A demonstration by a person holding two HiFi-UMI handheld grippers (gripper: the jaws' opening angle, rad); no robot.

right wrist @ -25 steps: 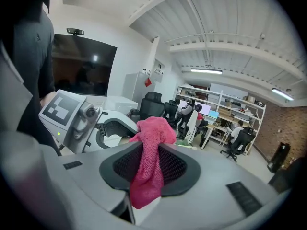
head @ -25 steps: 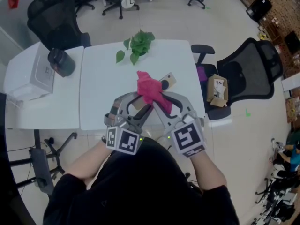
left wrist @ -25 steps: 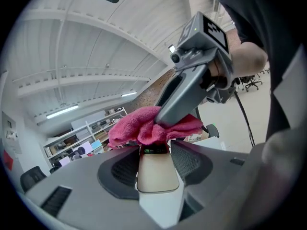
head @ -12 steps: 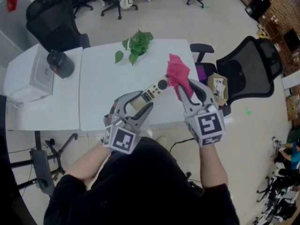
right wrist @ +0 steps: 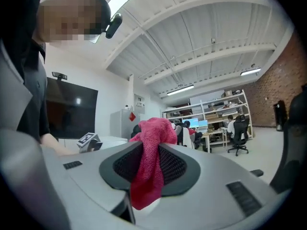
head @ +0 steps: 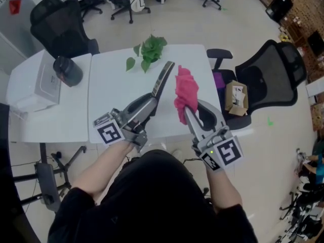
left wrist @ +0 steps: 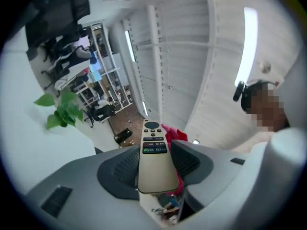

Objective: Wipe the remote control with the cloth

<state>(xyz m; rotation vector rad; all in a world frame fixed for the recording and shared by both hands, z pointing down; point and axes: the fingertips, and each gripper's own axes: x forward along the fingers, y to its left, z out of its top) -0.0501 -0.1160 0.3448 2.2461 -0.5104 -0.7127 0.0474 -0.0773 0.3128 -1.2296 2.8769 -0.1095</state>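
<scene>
A slim beige remote control (head: 163, 79) is lifted above the white table (head: 109, 92), and my left gripper (head: 151, 102) is shut on its near end. In the left gripper view the remote (left wrist: 154, 152) stands out between the jaws of the left gripper (left wrist: 156, 171), button face toward the camera. My right gripper (head: 188, 111) is shut on a red cloth (head: 185, 91) that hangs bunched just right of the remote, close to it. In the right gripper view the cloth (right wrist: 150, 159) fills the gap of the right gripper (right wrist: 148, 171).
A green plant (head: 149, 47) lies at the table's far edge. On the left table stand a white box (head: 35, 82) and a dark round container (head: 67, 70). A black office chair (head: 276, 70) and a seat with a cardboard box (head: 234, 96) are on the right.
The right gripper pulled the cloth off the remote to the right, then came back beside it. The left gripper rolled and lifted, so the remote now points up and away.
</scene>
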